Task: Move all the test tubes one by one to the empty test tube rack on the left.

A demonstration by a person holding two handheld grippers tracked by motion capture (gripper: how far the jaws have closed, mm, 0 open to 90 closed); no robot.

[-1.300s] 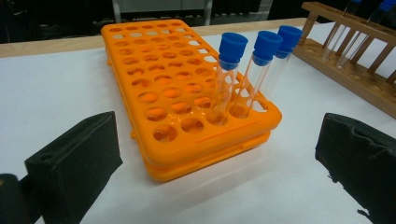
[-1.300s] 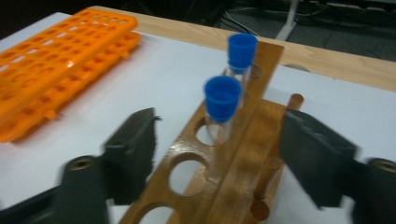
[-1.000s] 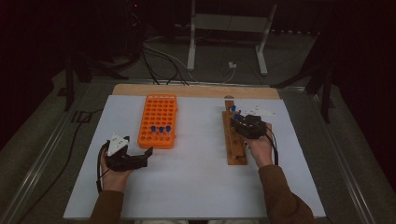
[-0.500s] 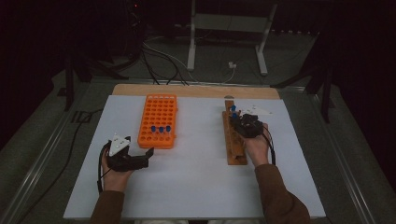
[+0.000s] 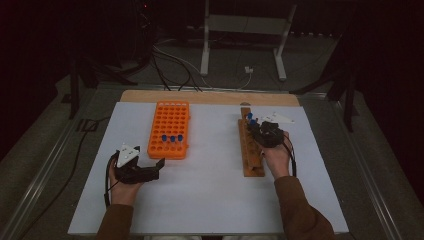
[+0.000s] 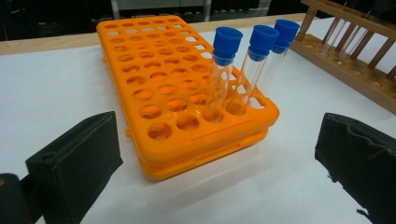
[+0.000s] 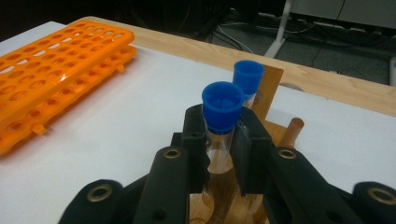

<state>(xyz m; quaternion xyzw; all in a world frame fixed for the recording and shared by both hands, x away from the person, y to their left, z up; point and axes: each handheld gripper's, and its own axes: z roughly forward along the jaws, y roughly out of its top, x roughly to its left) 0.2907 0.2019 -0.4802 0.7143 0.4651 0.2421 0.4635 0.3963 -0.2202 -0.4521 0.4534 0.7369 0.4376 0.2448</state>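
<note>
With black right gripper (image 7: 219,154) clamped on clear blue-capped tube (image 7: 220,122) for lifting from brown wooden rack (image 5: 248,150), left gripper (image 6: 224,154) gaping beside orange plastic rack (image 6: 154,88).

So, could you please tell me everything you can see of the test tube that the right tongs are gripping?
The clear test tube with a blue cap stands upright in the long wooden rack, near its far end. Its body looks like transparent glass or plastic and seems empty. The flared blue cap looks like plastic. The right tongs are shut on the tube just below the cap, one black pad on each side. A second blue-capped tube stands right behind it.
</note>
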